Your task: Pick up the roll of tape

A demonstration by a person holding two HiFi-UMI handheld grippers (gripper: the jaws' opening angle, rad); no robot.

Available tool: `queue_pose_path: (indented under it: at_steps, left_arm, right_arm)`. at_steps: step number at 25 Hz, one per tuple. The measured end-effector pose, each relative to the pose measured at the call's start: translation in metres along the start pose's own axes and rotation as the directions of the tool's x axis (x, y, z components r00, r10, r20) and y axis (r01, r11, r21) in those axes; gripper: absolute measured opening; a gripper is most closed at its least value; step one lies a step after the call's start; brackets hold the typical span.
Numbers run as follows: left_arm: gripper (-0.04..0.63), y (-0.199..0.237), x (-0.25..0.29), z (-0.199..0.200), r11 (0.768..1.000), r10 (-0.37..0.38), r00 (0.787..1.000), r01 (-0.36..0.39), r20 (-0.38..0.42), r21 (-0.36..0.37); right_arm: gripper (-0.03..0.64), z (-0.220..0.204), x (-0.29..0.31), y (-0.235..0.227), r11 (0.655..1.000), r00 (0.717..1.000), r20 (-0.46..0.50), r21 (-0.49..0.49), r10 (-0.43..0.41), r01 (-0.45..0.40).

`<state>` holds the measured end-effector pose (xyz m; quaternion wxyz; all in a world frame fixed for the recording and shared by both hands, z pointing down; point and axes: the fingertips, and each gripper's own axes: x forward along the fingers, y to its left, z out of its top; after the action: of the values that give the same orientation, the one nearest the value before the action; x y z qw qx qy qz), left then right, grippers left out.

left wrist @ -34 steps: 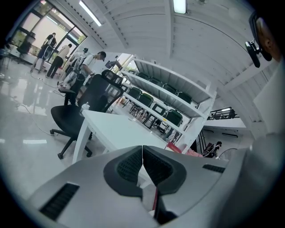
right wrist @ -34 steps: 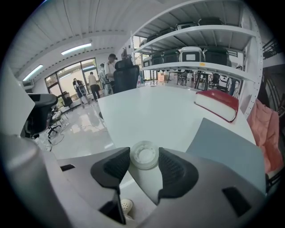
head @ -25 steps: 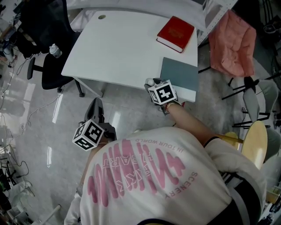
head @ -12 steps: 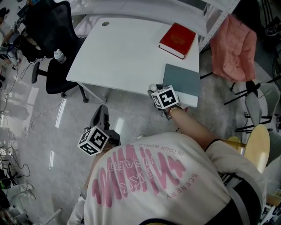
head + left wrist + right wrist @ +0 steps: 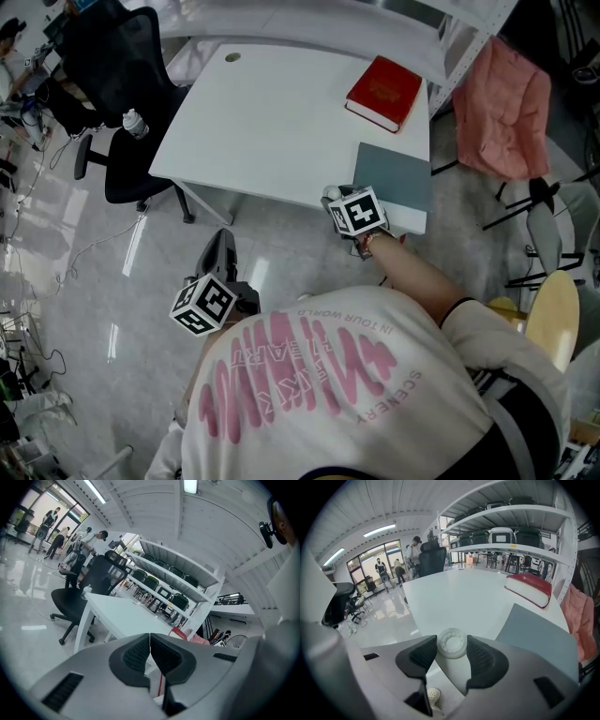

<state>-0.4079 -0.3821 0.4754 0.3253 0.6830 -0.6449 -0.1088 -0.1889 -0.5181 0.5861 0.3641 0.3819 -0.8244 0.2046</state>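
Note:
The roll of tape (image 5: 451, 641) is a small white ring, and my right gripper (image 5: 451, 649) is shut on it, a black pad against each side. From the head view the tape (image 5: 330, 192) shows as a pale spot at the tip of the right gripper (image 5: 335, 200), just off the near edge of the white table (image 5: 272, 122). My left gripper (image 5: 220, 246) hangs lower left over the floor, away from the table. In the left gripper view its pads (image 5: 140, 654) meet with nothing between them.
On the table lie a red book (image 5: 384, 91) and a grey-blue mat (image 5: 394, 176) at the near right corner. A black office chair (image 5: 122, 103) stands left of the table, pink cloth (image 5: 511, 103) on a chair at right, a wooden stool (image 5: 548, 309) beside me.
The head view has drifted, so the table and the chair sit lower and more rightward in frame. Both grippers keep their pose; the right one still grips the tape.

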Motion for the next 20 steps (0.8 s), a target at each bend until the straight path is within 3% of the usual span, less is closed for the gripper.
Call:
queue_pose_path:
  at_steps: [8,20]
  left_arm:
    - [0.025,-0.004,0.0,0.0,1.0,-0.013,1.0,0.013,-0.012,-0.001]
    - [0.025,-0.024,0.006,-0.01,0.998,-0.059,0.998,0.06,-0.031,0.012]
  right_arm:
    - [0.215,-0.002,-0.007,-0.005,0.998,1.0,0.001,0.06,-0.002,0.002]
    - [0.215,-0.004,-0.036,0.003,0.976,0.994,0.104,0.211,0.031,-0.053]
